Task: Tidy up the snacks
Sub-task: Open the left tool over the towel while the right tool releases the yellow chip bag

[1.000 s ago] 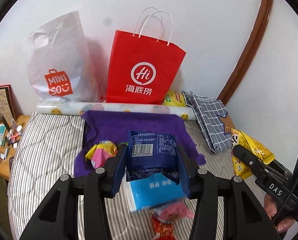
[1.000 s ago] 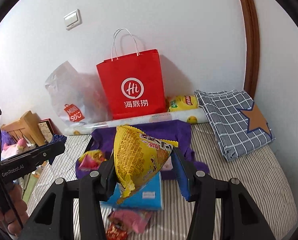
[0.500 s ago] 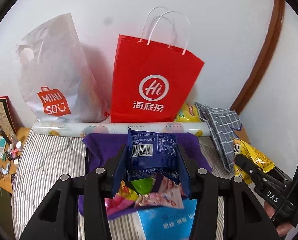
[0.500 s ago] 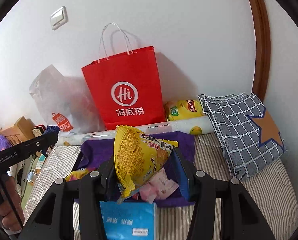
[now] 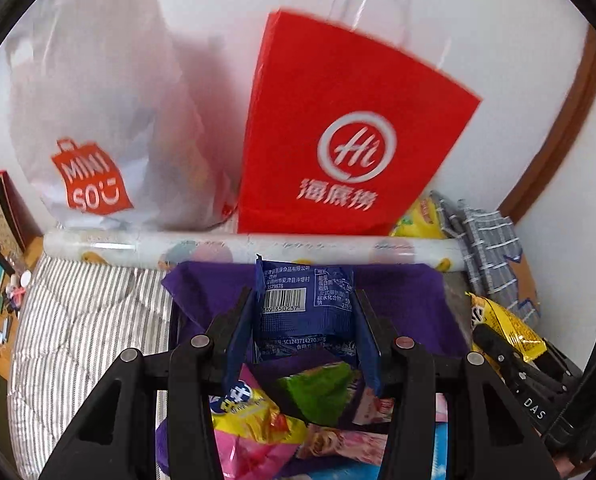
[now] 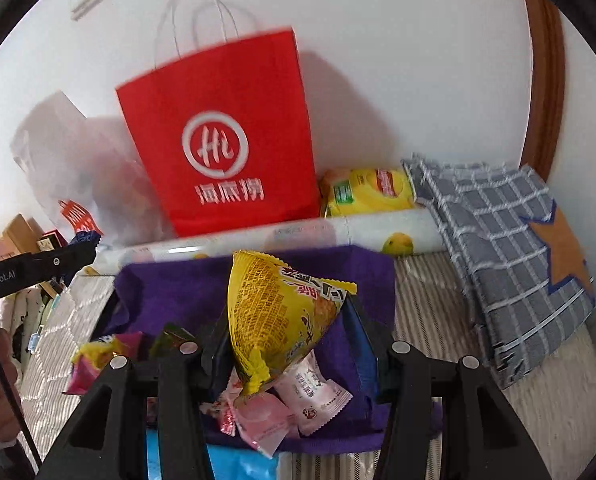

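Left wrist view shows the left tool point(image 5: 303, 330) clenching a blue packet point(image 5: 305, 312), while the right tool point(image 6: 286, 340) grips a yellow snack bag point(image 6: 276, 320) over the purple cloth point(image 6: 178, 292).

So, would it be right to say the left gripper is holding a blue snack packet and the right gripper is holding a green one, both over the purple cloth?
Not quite: the right gripper holds a yellow packet, not a green one, as the right wrist view shows. The left gripper does hold the blue packet, and both are over the purple cloth.
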`<state>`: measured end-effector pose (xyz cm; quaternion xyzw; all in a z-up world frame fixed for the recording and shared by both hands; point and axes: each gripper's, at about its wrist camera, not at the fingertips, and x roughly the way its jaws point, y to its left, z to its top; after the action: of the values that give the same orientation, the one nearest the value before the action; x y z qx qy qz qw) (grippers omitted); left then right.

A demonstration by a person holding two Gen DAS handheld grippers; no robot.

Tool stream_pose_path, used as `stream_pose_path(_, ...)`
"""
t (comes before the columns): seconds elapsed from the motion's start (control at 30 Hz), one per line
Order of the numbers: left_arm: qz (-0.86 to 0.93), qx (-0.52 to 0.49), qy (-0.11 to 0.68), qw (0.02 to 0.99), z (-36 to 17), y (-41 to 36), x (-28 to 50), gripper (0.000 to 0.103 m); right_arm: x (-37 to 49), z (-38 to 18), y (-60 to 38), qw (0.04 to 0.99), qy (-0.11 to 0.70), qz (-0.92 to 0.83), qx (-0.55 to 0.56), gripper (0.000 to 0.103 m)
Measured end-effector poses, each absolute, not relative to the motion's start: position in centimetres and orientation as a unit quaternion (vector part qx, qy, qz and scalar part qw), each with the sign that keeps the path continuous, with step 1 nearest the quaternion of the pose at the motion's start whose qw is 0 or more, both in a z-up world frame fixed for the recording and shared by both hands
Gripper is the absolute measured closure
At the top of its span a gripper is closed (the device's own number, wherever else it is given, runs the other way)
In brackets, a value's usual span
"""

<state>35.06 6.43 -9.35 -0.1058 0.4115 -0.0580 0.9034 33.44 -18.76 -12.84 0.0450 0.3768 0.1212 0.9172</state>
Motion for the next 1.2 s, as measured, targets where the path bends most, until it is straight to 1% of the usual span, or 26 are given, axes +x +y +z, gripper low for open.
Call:
stream_pose_path(0.2, -0.044, -0.099, 0.443, 0.89, -12.4, 6.3, 36.5, 0.056, 33.8, -15.4, -19.1, 0.911, 0.396, 0.113, 0.04, 0.054)
stream_pose_path(0.37, -0.044, -0.099, 0.465, 0.879, -14.0, 5.6, 37.0, 0.056, 33.8, -16.3, -18.8, 0.908, 0.399, 0.123, 0.028, 0.053)
stream_pose_path(0.5, -0.044, -0.102, 0.473, 0.874, -14.6, 5.2, 37.1, 0.056, 33.6, -16.2, -18.6, 0.908, 0.395, 0.134, 0.031, 0.053)
stream_pose_path(0.57, -0.042, -0.103, 0.478, 0.871, -14.9, 5.1, 37.1, 0.056, 33.7, -16.2, -18.6, 0.908, 0.395, 0.136, 0.035, 0.05)
stream_pose_path(0.67, -0.04, -0.104, 0.484, 0.868, -15.3, 4.9, 37.2, 0.056, 33.7, -16.1, -18.7, 0.908, 0.395, 0.138, 0.034, 0.048)
stream_pose_path(0.73, -0.034, -0.104, 0.489, 0.866, -15.4, 5.0, 37.3, 0.056, 33.7, -16.0, -18.8, 0.91, 0.392, 0.132, 0.036, 0.046)
stream_pose_path(0.9, -0.033, -0.113, 0.501, 0.858, -16.0, 5.1, 37.6, 0.056, 33.7, -15.8, -19.0, 0.909, 0.393, 0.132, 0.05, 0.046)
stream_pose_path(1.03, -0.03, -0.113, 0.506, 0.855, -16.2, 5.1, 37.6, 0.055, 33.4, -15.4, -18.5, 0.912, 0.385, 0.134, 0.038, 0.046)
stream_pose_path(1.2, -0.027, -0.125, 0.514, 0.848, -16.3, 5.2, 37.9, 0.052, 33.1, -14.8, -18.8, 0.911, 0.384, 0.142, 0.049, 0.046)
